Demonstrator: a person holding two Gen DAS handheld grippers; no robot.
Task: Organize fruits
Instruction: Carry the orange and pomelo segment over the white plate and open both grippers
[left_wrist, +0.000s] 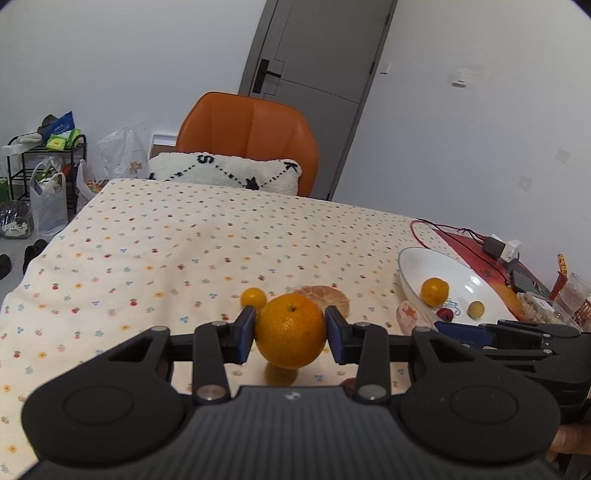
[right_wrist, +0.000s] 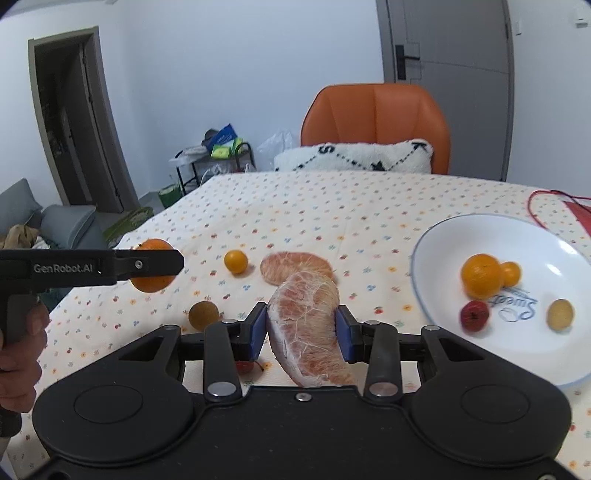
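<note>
Orange (left_wrist: 290, 335) pinched in left claw (left_wrist: 290, 334), pomelo wedge (right_wrist: 306, 332) pinched in right claw (right_wrist: 301, 334), both above tablecloth (left_wrist: 147, 240).

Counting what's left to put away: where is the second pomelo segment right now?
In the right wrist view it lies on the tablecloth, just beyond the held pomelo segment, between the small orange fruit and the white bowl.

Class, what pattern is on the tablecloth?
Cream tablecloth dotted with small coloured fruit and flower prints, clearest in the right wrist view.

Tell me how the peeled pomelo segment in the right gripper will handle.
The pomelo segment, pinched in the right gripper, looks soft: its thin membrane could probably tear under pressure. Its long tail hangs unsupported below the pads, so it may sag or pivot. Curved and flat-sided, it is unlikely to roll.
</note>
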